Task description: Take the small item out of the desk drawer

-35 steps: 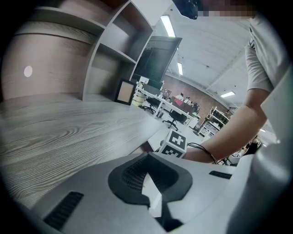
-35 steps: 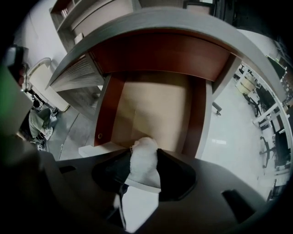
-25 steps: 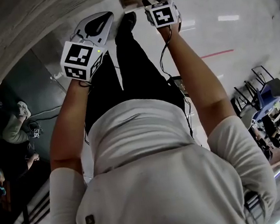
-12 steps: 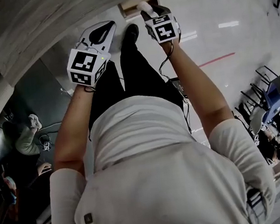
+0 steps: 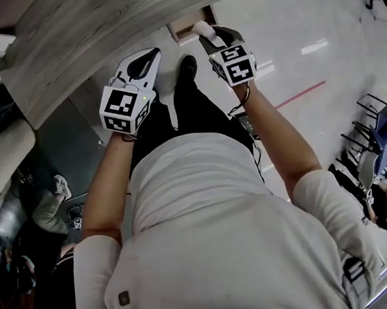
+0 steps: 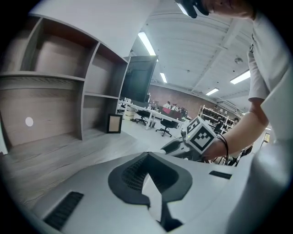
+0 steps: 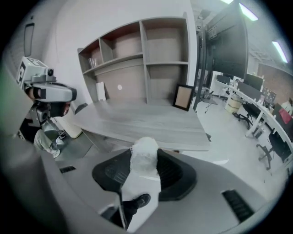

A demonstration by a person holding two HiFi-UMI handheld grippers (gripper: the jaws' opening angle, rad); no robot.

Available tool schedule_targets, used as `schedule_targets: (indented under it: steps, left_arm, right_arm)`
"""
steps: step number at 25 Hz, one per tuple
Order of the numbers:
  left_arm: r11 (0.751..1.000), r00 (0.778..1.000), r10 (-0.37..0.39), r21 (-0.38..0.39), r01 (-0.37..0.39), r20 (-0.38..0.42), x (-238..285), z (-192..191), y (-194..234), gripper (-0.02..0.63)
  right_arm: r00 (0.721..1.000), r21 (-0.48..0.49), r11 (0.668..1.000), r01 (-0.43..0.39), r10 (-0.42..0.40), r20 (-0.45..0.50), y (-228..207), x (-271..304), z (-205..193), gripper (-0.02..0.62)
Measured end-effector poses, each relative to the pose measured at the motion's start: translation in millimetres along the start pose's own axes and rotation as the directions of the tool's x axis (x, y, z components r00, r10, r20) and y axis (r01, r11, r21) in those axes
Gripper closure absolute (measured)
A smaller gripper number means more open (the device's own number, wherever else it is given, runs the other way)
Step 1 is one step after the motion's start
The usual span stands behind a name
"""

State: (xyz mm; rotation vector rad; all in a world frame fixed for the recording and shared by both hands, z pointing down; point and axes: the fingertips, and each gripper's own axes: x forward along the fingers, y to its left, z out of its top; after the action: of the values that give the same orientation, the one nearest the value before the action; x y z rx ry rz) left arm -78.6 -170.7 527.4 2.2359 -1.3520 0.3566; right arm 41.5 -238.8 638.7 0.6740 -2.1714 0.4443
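My right gripper (image 5: 207,35) is shut on a small white wrapped item (image 5: 200,28), held just in front of the open wooden drawer (image 5: 187,25) under the grey desk (image 5: 113,16). In the right gripper view the item (image 7: 144,155) fills the gap between the dark pads, above the desk top (image 7: 146,121). My left gripper (image 5: 149,52) hangs beside it to the left, in front of the desk edge. Its jaws (image 6: 147,157) meet at the tips with nothing between them. From there the right gripper's marker cube (image 6: 200,135) shows to the right.
A shelf unit (image 7: 137,55) stands at the back of the desk, with a small picture frame (image 7: 184,97) leaning at its right end. A person's black shoe (image 5: 185,66) rests on the shiny floor below the drawer. Office chairs (image 5: 379,124) stand far right.
Both grippers have risen, the right one carrying the white item up in front of the drawer. More of the desk top shows in the head view.
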Motion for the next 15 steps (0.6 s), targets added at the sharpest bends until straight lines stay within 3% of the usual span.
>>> schedule_targets:
  steps: [9,15]
  left_arm:
    - [0.999,0.996,0.029,0.027,-0.032,0.081,-62.6,39.2,2.6,0.591]
    - [0.998,0.991,0.002,0.061,-0.010,0.133,-99.1,65.3,-7.9,0.591]
  right_arm:
    - [0.984,-0.007,1.000,0.006,-0.004,0.177,41.8,-75.9,59.2,0.422]
    - [0.954,-0.023,0.999,0.027,-0.019,0.301,72.4,-129.7,100.5,0.422]
